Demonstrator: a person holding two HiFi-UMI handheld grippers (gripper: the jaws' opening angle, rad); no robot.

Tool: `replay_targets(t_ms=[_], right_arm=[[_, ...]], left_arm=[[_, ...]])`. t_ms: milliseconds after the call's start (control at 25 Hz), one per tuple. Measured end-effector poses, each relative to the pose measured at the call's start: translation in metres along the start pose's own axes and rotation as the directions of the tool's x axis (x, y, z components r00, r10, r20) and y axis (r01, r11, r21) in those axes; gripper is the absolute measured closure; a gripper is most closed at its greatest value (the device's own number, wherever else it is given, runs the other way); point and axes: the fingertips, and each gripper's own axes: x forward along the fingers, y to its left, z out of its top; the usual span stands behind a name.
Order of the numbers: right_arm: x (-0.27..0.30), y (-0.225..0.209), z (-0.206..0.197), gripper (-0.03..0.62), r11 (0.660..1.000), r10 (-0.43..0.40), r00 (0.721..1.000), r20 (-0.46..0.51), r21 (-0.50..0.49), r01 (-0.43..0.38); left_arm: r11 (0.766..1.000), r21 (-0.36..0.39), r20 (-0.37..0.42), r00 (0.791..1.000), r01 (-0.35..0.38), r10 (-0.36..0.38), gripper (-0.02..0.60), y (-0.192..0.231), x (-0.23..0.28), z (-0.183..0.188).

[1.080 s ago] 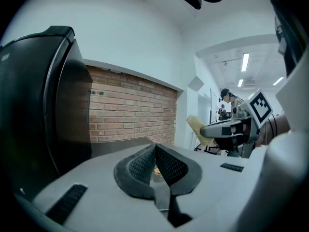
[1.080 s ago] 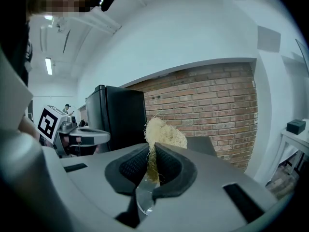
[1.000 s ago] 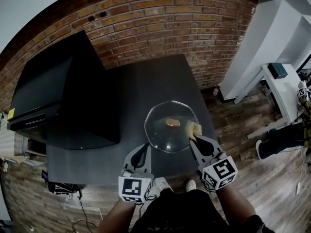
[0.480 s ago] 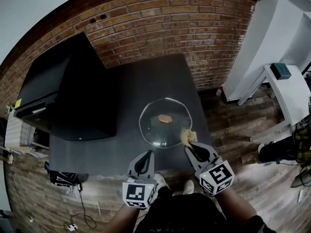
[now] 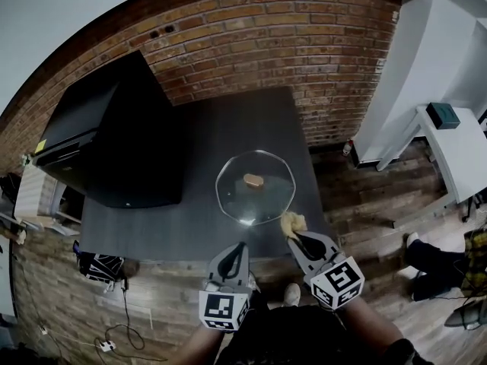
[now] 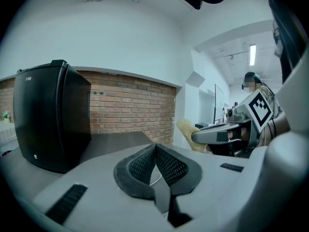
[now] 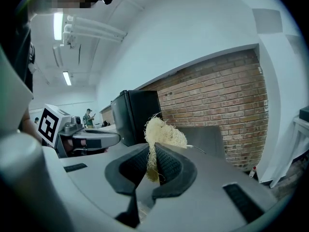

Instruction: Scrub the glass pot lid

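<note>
Head view: glass pot lid [image 5: 255, 196] lies flat on the dark grey table [image 5: 175, 226], in the near right part, brown knob [image 5: 253, 179] up. A black cabinet-like appliance [image 5: 114, 139] sits on the table's left side, well apart from the lid. Brick wall [image 5: 289, 44] stands behind. Left gripper [image 5: 243, 245] hangs over the near table edge, below the lid's near rim and apart from it, jaws pressed together, nothing in them. Right gripper [image 5: 294, 239] is at the near right, clamped on a yellowish loofah scrubber [image 5: 293, 223]. The scrubber is just beside the lid's near right rim; can't tell if it touches. Marker cubes show at the bottom. A white side table [image 5: 449, 147] with a teal box [image 5: 440, 114] stands on the wood floor [image 5: 365, 196] at right.

Left gripper view: left gripper [image 6: 155, 148] has its pads [image 6: 171, 166] closed against each other, empty. Appliance [image 6: 50, 117] at left, brick wall [image 6: 130, 108] ahead, table [image 6: 116, 141] in between. Right gripper [image 6: 195, 138] comes in from the right with the scrubber [image 6: 187, 129] sticking out of its tip.

Right gripper view: right gripper [image 7: 153, 150] jaws are nearly together, pinching the lower part of the scrubber [image 7: 164, 132], whose fluffy top bulges above the pads [image 7: 169, 166]. Left gripper [image 7: 113, 138] at left, held level, appliance [image 7: 136, 115] behind it, brick wall [image 7: 217, 100] and table [image 7: 207, 137] ahead. Lid not clearly made out here.
</note>
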Motion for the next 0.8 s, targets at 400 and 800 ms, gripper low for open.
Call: replay_targets(t_ms=[400,800], right_arm=[[-0.020,0.011,-0.013,0.553,0.998,0.060,0.998,-0.022,-0.012,-0.060],[-0.023,0.017,-0.019,0.553,0.996,0.087,0.996,-0.033,-0.012,-0.088]], left_arm=[[0.998,-0.025,-0.007,0.998,-0.060,0.060,0.549,-0.023,-0.024,-0.017],[0.997,-0.026,-0.011,0.997,-0.077,0.076,0.549,-0.029,-0.028,-0.022]])
